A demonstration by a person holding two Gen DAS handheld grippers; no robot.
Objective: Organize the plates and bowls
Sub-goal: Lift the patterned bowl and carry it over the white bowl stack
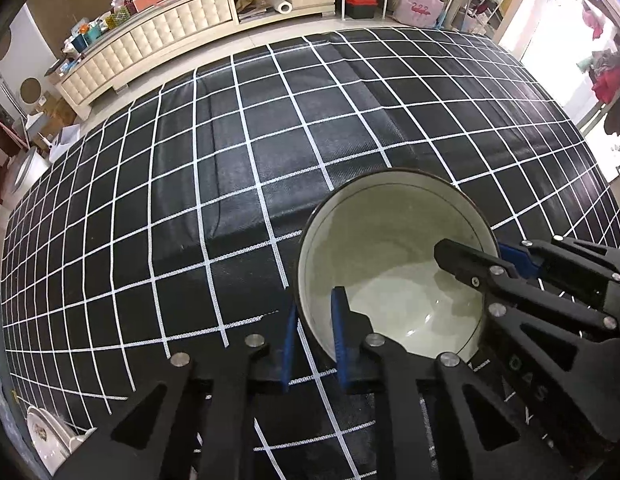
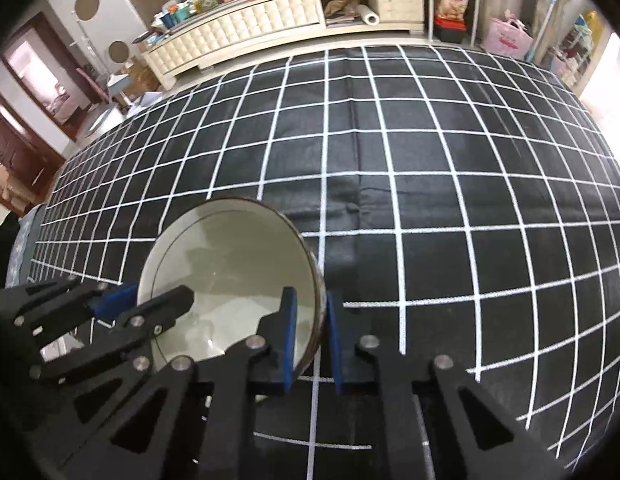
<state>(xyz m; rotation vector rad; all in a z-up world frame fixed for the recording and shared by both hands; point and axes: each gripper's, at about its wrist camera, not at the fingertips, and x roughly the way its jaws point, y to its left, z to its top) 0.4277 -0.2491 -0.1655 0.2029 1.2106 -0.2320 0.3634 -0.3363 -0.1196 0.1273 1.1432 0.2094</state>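
In the left wrist view, the left gripper [image 1: 314,338] is seen with its blue-padded jaws straddling the near left wall of a white ceramic bowl with a dark rim [image 1: 390,256], one pad outside and one inside; whether the wall is actually pinched cannot be told. The right gripper [image 1: 506,254] is seen at the right of that frame, set over the bowl's right rim.

In the right wrist view, the right gripper [image 2: 312,338] is shown with its jaws straddling the bowl's [image 2: 229,276] right rim, a narrow gap being left on each side. The left gripper [image 2: 149,300] is seen at the lower left, over the bowl's opposite rim.

The bowl is placed low in both frames, over a black tablecloth with a white grid [image 1: 269,140] covering the table. A white floral plate [image 1: 45,440] is glimpsed at the lower left corner of the left wrist view.
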